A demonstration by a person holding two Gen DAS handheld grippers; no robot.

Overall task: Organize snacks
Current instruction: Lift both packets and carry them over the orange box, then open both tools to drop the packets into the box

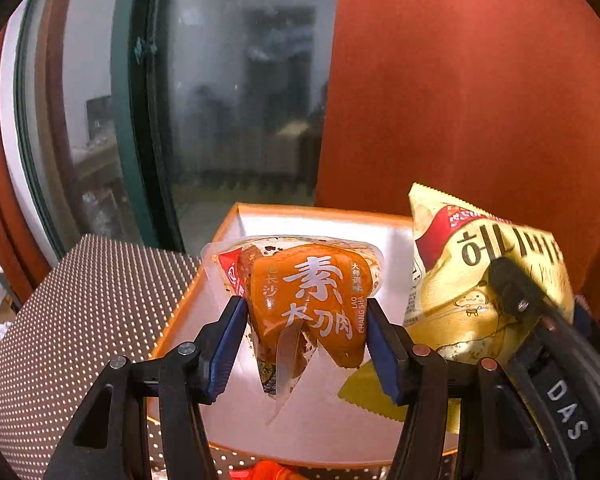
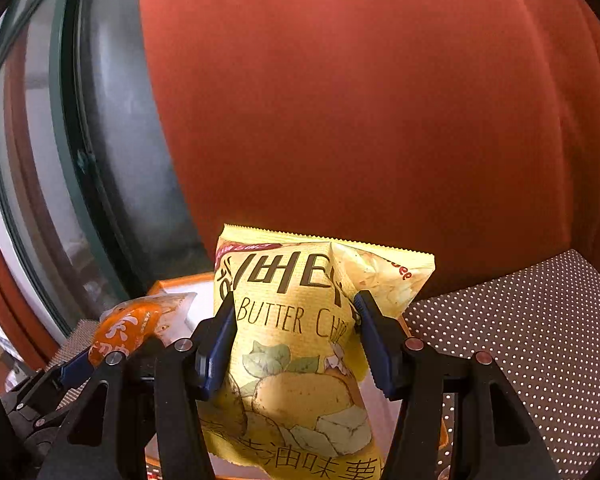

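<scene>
Left wrist view: left gripper (image 1: 306, 344) clamps orange snack pouch (image 1: 312, 300), centre frame over white box (image 1: 228, 224) | right gripper (image 2: 296, 340) pinches butter chip bag (image 2: 300, 360) | step: carrying both to box | next: lower, release inside.

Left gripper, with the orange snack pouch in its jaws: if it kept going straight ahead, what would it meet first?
Probably the white floor of the open orange-rimmed box. The left gripper, shut on the orange snack pouch, points down into it; the box's far wall comes next. Depth is unclear.
</scene>
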